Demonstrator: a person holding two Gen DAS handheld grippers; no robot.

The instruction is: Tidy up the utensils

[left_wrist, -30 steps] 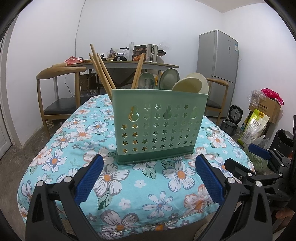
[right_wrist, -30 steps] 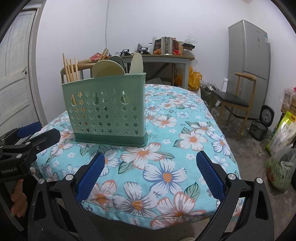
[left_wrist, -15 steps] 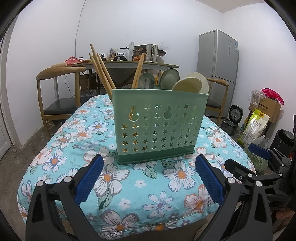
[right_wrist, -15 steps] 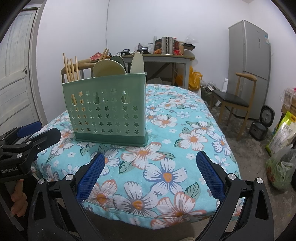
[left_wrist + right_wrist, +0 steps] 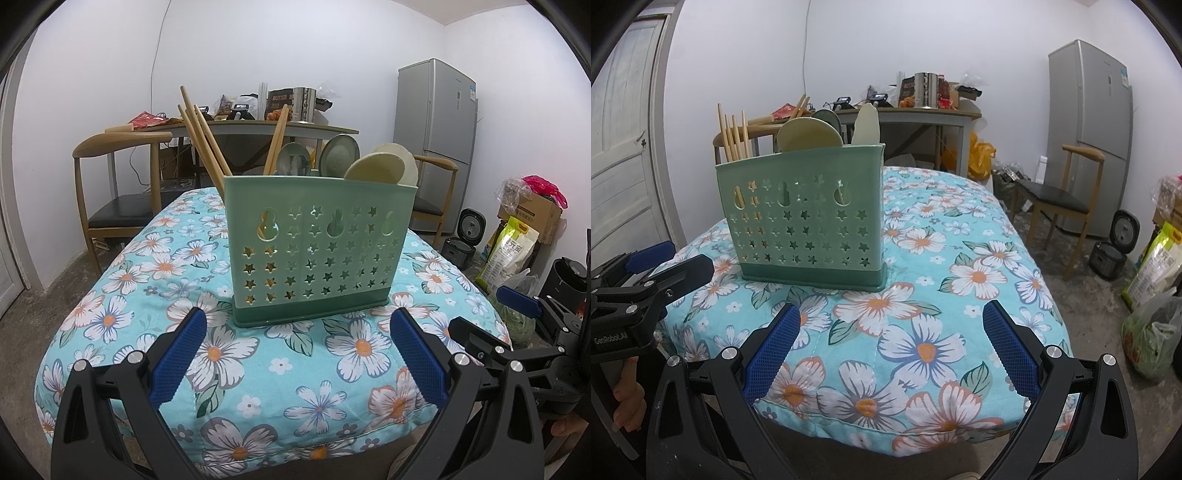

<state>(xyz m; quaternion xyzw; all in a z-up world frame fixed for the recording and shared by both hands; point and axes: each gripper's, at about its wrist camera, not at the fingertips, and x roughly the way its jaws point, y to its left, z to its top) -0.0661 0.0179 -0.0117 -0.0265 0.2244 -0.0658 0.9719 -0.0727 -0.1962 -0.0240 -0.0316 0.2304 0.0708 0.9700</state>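
While both grippers, left (image 5: 295,354) and right (image 5: 888,347), gape empty, green caddy (image 5: 314,247) at 12 o'clock holds chopsticks (image 5: 201,142), spoons (image 5: 384,171)

The green holder (image 5: 317,251) hid the lower ends of your chopsticks (image 5: 201,144) and spoons (image 5: 384,170), so you couldn't tell how its compartments divided them. Your hand (image 5: 626,402) on the left gripper was cut off by the picture's edge, and the clutter on the far table (image 5: 258,127) was too small to identify
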